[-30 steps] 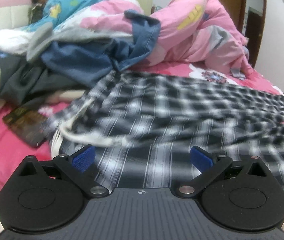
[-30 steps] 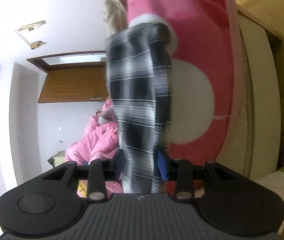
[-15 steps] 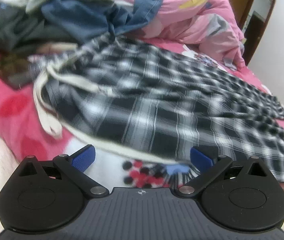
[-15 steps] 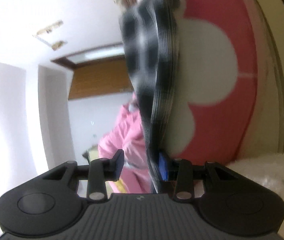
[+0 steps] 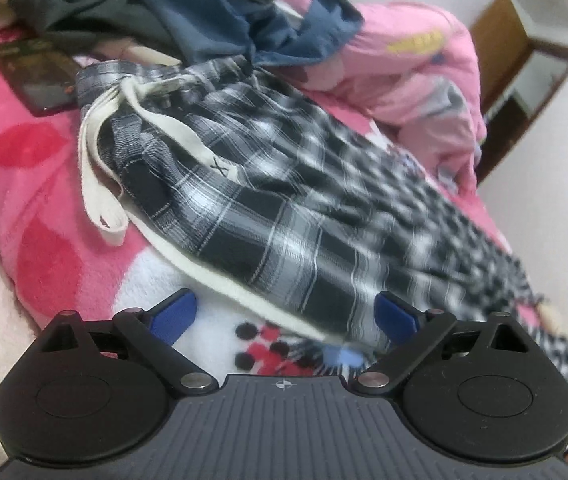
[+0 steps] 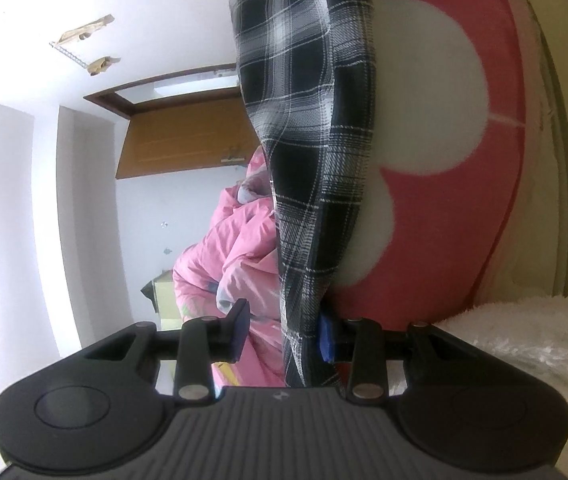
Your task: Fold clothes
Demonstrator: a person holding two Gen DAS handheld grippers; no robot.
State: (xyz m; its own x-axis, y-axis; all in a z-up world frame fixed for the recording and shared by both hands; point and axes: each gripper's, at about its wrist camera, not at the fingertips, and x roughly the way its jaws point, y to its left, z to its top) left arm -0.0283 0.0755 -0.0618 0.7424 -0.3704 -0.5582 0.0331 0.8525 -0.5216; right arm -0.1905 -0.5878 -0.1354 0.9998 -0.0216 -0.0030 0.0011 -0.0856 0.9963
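Writing legible: only a stitched "X" on the white drawstring [image 5: 172,132]. One pair of plaid trousers [image 5: 284,208], woven black-and-white check with a cream hem, lies spread on the bed [image 5: 24,184] over a fleecy pink blanket. Left hand-held gripper [image 5: 284,312]: jaws wide, just been closing, hem edge between them, untouched. Right hand-held gripper [image 6: 284,332]: partly closed, trouser cloth [image 6: 307,160] between two blue pads; grip uncertain. One phone [image 5: 36,76], glossy, flat.
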